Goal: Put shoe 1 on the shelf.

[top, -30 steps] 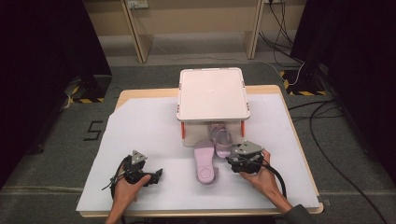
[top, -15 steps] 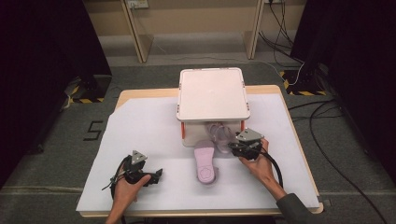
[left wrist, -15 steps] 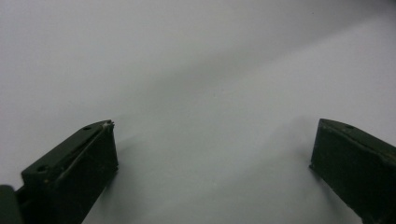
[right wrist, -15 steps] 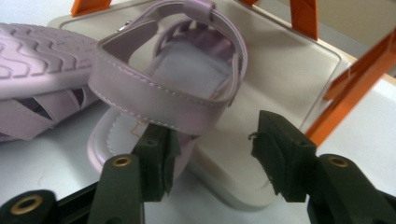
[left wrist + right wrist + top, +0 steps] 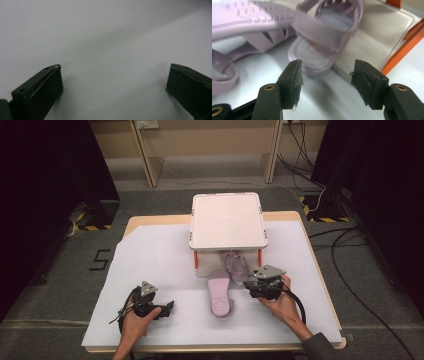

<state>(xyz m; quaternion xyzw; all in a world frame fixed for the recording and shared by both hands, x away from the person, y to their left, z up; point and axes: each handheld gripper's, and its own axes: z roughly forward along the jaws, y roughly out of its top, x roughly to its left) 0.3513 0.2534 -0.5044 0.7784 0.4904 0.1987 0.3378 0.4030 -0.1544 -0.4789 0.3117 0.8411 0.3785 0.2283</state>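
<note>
Right tool (image 5: 250, 283) held low at the lilac strappy plastic sandal (image 5: 322, 35) under the white box lid (image 5: 227, 220), jaws just reopened, unclenched, sandal heel just ahead. Left tool (image 5: 167, 307) rests released on the bench (image 5: 150, 260). Right gripper view shows heel close-up.

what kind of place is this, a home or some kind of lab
Probably a lab or recording studio: a table under white sheeting, black curtains on both sides, cables on the grey carpet, and a floor number marking.

Both sandals (image 5: 221, 292) (image 5: 322, 37) were pale lilac, one sole-up with a moulded tread pattern. Storage box (image 5: 227, 220) had a white lid and orange corner posts. Tabletop (image 5: 150, 265) was covered in white; hand-held gripper (image 5: 325, 72) pads were black.
</note>
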